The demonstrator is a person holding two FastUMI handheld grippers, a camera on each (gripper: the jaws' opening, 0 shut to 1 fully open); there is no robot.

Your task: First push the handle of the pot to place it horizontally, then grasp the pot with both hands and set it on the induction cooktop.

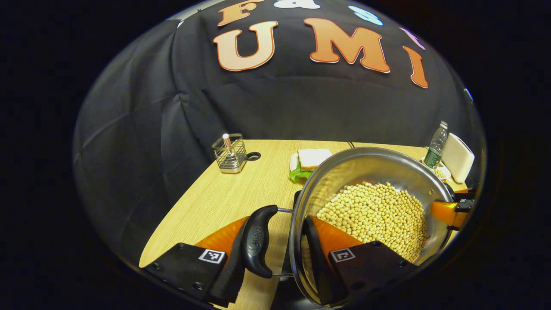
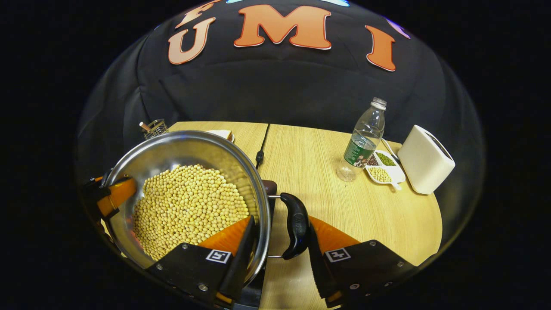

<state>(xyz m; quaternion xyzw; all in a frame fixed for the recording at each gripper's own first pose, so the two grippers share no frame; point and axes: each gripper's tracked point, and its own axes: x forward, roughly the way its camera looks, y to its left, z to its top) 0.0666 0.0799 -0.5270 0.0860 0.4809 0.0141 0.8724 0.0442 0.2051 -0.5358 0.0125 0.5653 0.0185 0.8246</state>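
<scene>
Booth wall (image 2: 275, 86): black cloth, creased, hung behind and to left of table. Table (image 2: 310, 163): pale wood-grain top w/ seam running front to back, rounded edge at right. Lighting warm, brightest on tabletop; cloth dim.

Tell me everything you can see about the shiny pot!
The pot is round, shiny metal, like steel, with a thin rim. It is open, no lid, and holds a heap of small yellow beans. A dark curved handle on wire prongs sticks out on each side. The left gripper and the right gripper each straddle a handle and the rim beside it, one finger inside the pot. It sits above the wooden table; what is underneath is mostly hidden.
</scene>
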